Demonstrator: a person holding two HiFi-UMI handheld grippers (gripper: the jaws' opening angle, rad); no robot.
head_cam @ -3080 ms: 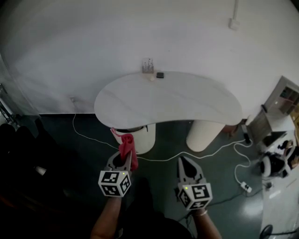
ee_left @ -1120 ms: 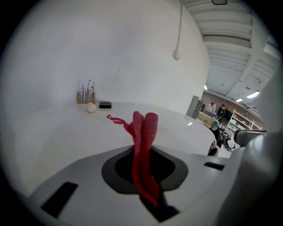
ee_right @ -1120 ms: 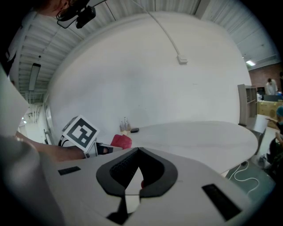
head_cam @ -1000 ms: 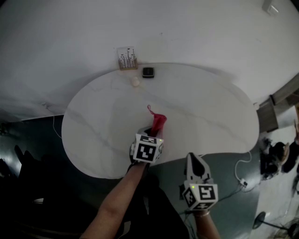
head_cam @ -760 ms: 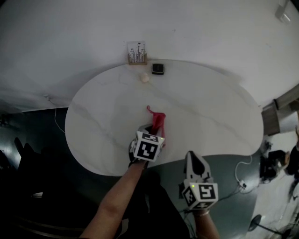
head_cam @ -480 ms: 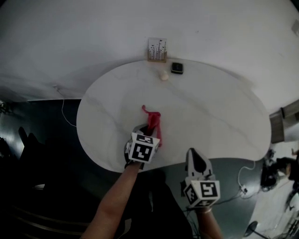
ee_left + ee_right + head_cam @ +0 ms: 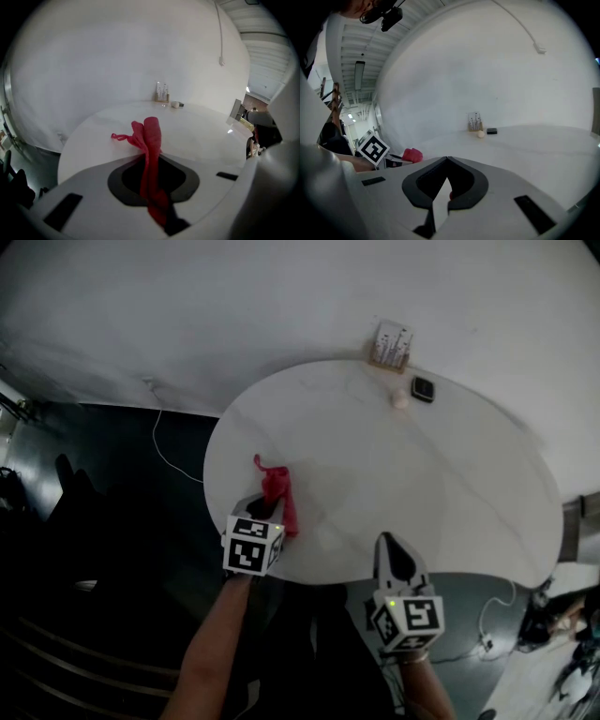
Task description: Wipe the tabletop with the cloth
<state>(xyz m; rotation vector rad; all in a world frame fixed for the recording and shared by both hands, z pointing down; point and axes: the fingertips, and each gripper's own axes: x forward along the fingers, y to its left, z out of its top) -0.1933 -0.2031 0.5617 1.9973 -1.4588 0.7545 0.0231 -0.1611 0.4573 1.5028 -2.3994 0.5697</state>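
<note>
A red cloth (image 7: 277, 493) lies bunched on the left part of the white kidney-shaped tabletop (image 7: 441, 484). My left gripper (image 7: 265, 510) is shut on the cloth, whose free end trails ahead of the jaws over the table. In the left gripper view the cloth (image 7: 149, 154) runs from between the jaws out onto the tabletop (image 7: 197, 136). My right gripper (image 7: 391, 547) hangs at the table's near edge, shut and holding nothing. In the right gripper view the cloth (image 7: 412, 155) and the left gripper's marker cube (image 7: 373, 149) show at the left.
At the table's far edge stand a small wooden holder (image 7: 390, 343), a small black box (image 7: 424, 388) and a pale ball (image 7: 400, 398). A white cable (image 7: 164, 451) runs over the dark floor at the left. A white wall rises behind the table.
I came up to the table from a distance. The left gripper has carried the cloth leftward across the tabletop, from its middle to near the left edge. The right gripper has stayed at the near edge.
</note>
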